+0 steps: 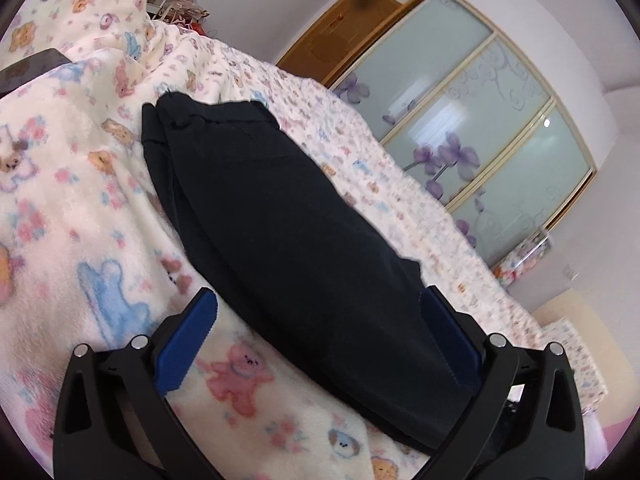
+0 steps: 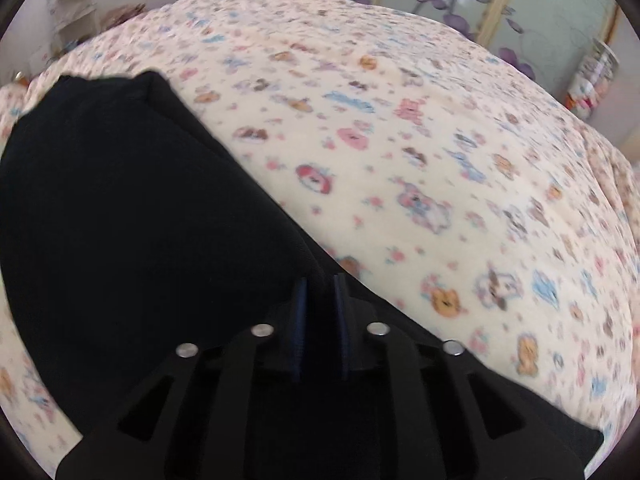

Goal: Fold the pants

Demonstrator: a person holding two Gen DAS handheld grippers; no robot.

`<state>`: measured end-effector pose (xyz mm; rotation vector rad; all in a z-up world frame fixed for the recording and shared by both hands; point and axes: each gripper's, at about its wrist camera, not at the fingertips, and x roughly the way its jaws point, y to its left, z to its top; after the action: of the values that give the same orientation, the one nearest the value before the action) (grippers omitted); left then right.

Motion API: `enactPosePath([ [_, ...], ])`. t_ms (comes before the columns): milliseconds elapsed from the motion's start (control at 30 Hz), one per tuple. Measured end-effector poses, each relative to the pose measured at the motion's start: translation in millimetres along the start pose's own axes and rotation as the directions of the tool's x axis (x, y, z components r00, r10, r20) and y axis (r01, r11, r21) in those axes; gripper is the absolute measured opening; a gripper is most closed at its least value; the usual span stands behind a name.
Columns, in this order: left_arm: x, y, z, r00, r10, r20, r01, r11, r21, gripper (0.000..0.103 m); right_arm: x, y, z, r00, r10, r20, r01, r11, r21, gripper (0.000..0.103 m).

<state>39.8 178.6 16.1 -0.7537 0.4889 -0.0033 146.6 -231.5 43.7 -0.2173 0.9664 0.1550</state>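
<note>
Printed blanket (image 1: 88, 208) bears dark pants (image 1: 288, 220); right claw (image 2: 320, 292) pinches them

Soft even daylight around me, a small glare spot on the wardrobe glass (image 1: 546, 122) at two o'clock, my right view motion-blurred, fisheye bending and dark vignette at every edge.

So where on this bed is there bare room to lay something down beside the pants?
The wide blanket stretch between the black pants and the wardrobe doors is bare. Across the pants, it bunches into folds with a dark object. Both grippers crowd the near end.
</note>
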Motion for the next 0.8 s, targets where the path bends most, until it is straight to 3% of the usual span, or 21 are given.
enactPosePath([
  [67, -9.9, 5.8, 5.8, 0.999, -0.032, 0.037, 0.034, 0.999, -0.036, 0.101, -17.5, -1.9, 4.5, 0.999, 0.015, 0.048, -0.018, 0.999, 0.051, 0.021],
  [133, -19.3, 13.0, 13.4, 0.994, -0.06, 0.089, 0.067, 0.995, -0.078, 0.101, -39.5, 2.2, 17.0, 0.982, 0.12, 0.143, -0.138, 0.983, 0.12, 0.024],
  [167, -20.9, 14.7, 16.6, 0.992, -0.069, 0.104, 0.078, 0.993, -0.089, 0.101, -45.4, 7.1, 24.5, 0.968, 0.174, 0.179, -0.201, 0.969, 0.147, 0.039],
  [200, -21.6, 16.3, 20.7, 0.99, -0.082, 0.114, 0.094, 0.991, -0.098, 0.101, -47.9, 15.7, 35.2, 0.945, 0.249, 0.21, -0.288, 0.94, 0.182, 0.07],
  [233, -19.7, 17.7, 28.2, 0.987, -0.11, 0.115, 0.123, 0.986, -0.11, 0.101, -45.0, 26.3, 46.0, 0.919, 0.323, 0.228, -0.37, 0.904, 0.212, 0.079],
  [333, -13.9, 26.2, 46.4, 0.979, -0.176, 0.1, 0.19, 0.97, -0.154, 0.101, -23.1, 62.0, 72.1, 0.839, 0.486, 0.246, -0.538, 0.808, 0.24, 0.078],
  [433, -3.5, 36.9, 55.6, 0.972, -0.228, 0.054, 0.234, 0.953, -0.193, 0.101, 17.8, 87.0, 83.7, 0.791, 0.577, 0.203, -0.61, 0.717, 0.337, 0.076],
  [467, 0.4, 39.5, 57.4, 0.968, -0.247, 0.035, 0.249, 0.947, -0.202, 0.101, 30.1, 90.2, 82.6, 0.792, 0.585, 0.178, -0.604, 0.704, 0.374, 0.074],
  [500, 4.5, 41.8, 59.1, 0.963, -0.269, 0.015, 0.266, 0.941, -0.208, 0.101, 50.1, 89.6, 78.8, 0.823, 0.551, 0.134, -0.549, 0.715, 0.433, 0.064],
  [533, 8.9, 42.3, 60.4, 0.956, -0.294, -0.01, 0.285, 0.935, -0.211, 0.101, 60.4, 84.8, 73.7, 0.841, 0.527, 0.12, -0.516, 0.718, 0.467, 0.053],
  [567, 12.2, 42.9, 61.8, 0.947, -0.319, -0.028, 0.306, 0.928, -0.213, 0.101, 70.0, 74.9, 66.4, 0.838, 0.53, 0.132, -0.514, 0.684, 0.517, 0.036],
  [600, 13.0, 42.8, 61.6, 0.942, -0.334, -0.036, 0.319, 0.923, -0.216, 0.101, 73.2, 66.5, 60.0, 0.82, 0.549, 0.162, -0.536, 0.638, 0.553, 0.032],
  [633, 14.9, 43.4, 62.9, 0.935, -0.351, -0.042, 0.334, 0.917, -0.22, 0.101, 73.3, 59.7, 53.8, 0.8, 0.569, 0.191, -0.561, 0.596, 0.575, 0.032],
  [667, 16.8, 43.9, 64.1, 0.928, -0.369, -0.046, 0.35, 0.909, -0.225, 0.101, 64.1, 54.5, 47.4, 0.813, 0.546, 0.201, -0.55, 0.608, 0.573, 0.033],
  [733, 23.3, 41.4, 67.1, 0.912, -0.405, -0.06, 0.383, 0.895, -0.227, 0.101, 38.3, 52.3, 38.6, 0.846, 0.491, 0.209, -0.521, 0.674, 0.523, 0.039],
  [800, 33.5, 35.3, 67.8, 0.917, -0.387, -0.102, 0.36, 0.909, -0.209, 0.101, 7.3, 47.7, 23.4, 0.85, 0.465, 0.249, -0.525, 0.702, 0.481, 0.053],
])
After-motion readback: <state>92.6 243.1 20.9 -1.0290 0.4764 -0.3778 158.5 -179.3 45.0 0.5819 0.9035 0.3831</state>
